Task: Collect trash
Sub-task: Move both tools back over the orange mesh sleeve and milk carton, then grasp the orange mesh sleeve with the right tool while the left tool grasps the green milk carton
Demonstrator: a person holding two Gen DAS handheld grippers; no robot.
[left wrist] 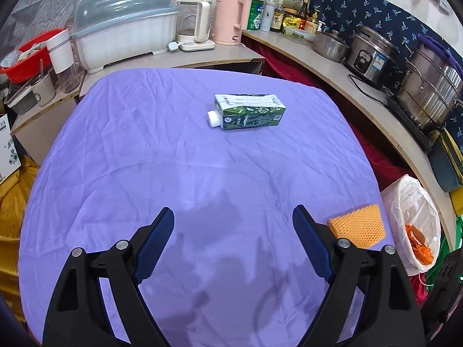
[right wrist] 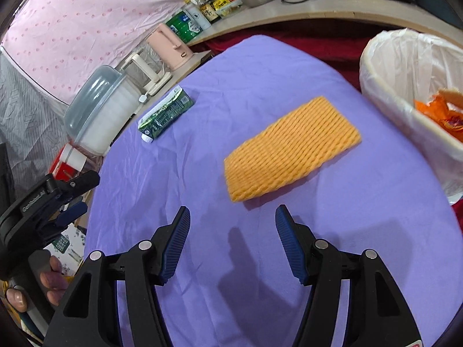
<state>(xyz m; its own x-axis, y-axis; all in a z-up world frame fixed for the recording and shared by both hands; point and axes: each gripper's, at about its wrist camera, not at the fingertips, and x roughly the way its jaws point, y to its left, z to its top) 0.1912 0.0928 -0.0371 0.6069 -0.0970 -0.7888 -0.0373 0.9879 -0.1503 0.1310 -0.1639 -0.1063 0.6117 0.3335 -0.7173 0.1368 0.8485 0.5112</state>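
Observation:
A green drink carton (left wrist: 249, 112) with a white cap lies on its side on the purple tablecloth (left wrist: 144, 159), well ahead of my left gripper (left wrist: 233, 211), which is open and empty. The carton (right wrist: 165, 115) shows at the far left of the right wrist view. An orange foam net (right wrist: 292, 147) lies flat just ahead of my right gripper (right wrist: 233, 208), whose fingers are open with nothing between them. The same net (left wrist: 358, 225) sits beside the left gripper's right finger. A bin lined with a white bag (right wrist: 405, 66) stands off the table's right edge and holds orange wrappers.
The bin (left wrist: 413, 219) is low at the right. A counter behind carries a dish box (left wrist: 124, 29), kettles (left wrist: 231, 20), bottles and steel pots (left wrist: 428, 95). A hand (right wrist: 49, 283) holds the left gripper's body (right wrist: 52, 202) at the table's left edge.

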